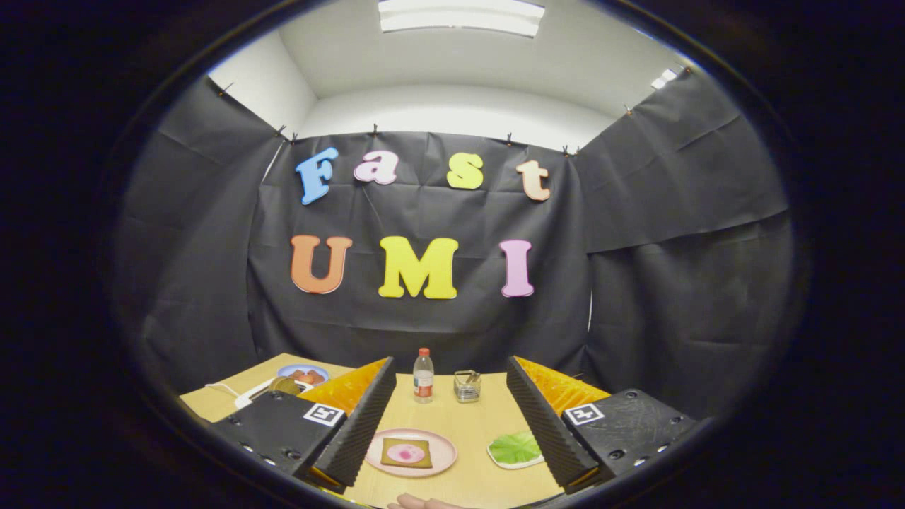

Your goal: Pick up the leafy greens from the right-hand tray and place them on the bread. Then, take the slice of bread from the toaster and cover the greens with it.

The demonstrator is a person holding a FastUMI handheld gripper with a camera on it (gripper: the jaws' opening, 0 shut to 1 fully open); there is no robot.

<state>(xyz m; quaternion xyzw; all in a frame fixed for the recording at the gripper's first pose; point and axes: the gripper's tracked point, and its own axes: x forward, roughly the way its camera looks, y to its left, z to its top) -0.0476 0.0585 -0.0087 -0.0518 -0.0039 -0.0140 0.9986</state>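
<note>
We record a wooden table (470,417) inside a booth walled with black cloth (424,325), under a white ceiling with a lit ceiling panel (461,15). The gripper (452,466) hangs above the near part of the table, its two fingers (360,424) spread wide with nothing between their ribbed inner faces; we count it as holding nothing. Between the fingers, nearer the left one, lies a pink plate (442,445) carrying a square slice of bread (406,452) topped with a round pink slice, which we cannot identify more closely. Just beside the right finger, partly hidden by it, sits a small white tray (505,463) bearing the leafy greens (516,447), flat and bright green; the tray stands apart from the pink plate, with bare table between them. Farther back, beyond the fingers, we list an upright clear bottle (423,376) with a red cap and an orange label, and next to it a small wire holder (466,386) with contents too small to tell. Past the left finger, at the far left of the table, we note a blue-rimmed plate (302,373) with reddish pieces on it, a brownish round item (284,385) beside it that we cannot make out, and a white cable (225,389). A person's fingertip (424,502) shows at the nearest margin of the table.
</note>
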